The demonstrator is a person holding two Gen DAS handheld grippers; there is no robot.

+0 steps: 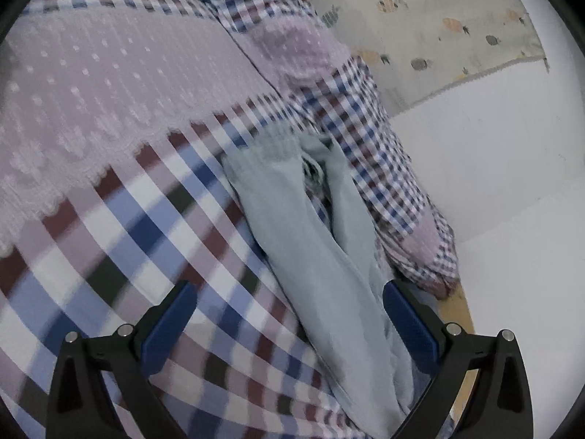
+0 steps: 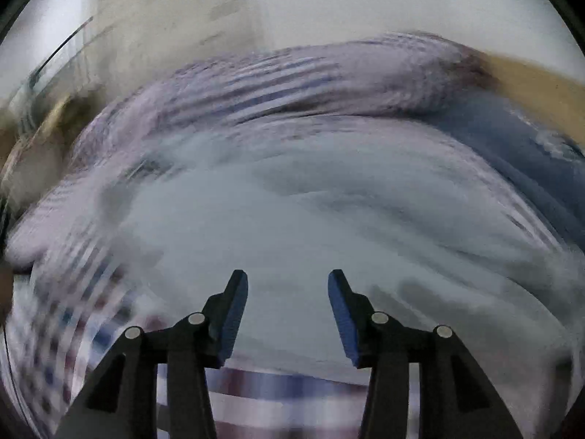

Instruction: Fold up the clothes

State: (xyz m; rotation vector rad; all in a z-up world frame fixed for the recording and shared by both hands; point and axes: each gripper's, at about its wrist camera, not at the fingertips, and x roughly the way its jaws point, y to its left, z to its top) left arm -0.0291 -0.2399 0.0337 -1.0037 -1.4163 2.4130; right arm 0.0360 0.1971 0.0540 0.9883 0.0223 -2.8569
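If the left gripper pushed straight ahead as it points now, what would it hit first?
Most likely the pale blue-grey knit garment, which lies between the open left gripper fingers on the plaid shirt with the pink lace panel. How far off it lies is unclear.

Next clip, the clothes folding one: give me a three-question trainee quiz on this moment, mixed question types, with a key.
1. True or false: the left gripper is shut on the pale blue garment.
2. Multiple choice: in the left wrist view, the pale blue garment lies on
A. a bare wooden floor
B. a checked garment with a pink lace panel
C. a metal tray
3. Fill in: the right wrist view is heavily ____, though the right gripper shows its fingers apart.

Key
1. False: both fingers stand wide apart, nothing pinched.
2. B
3. blurred
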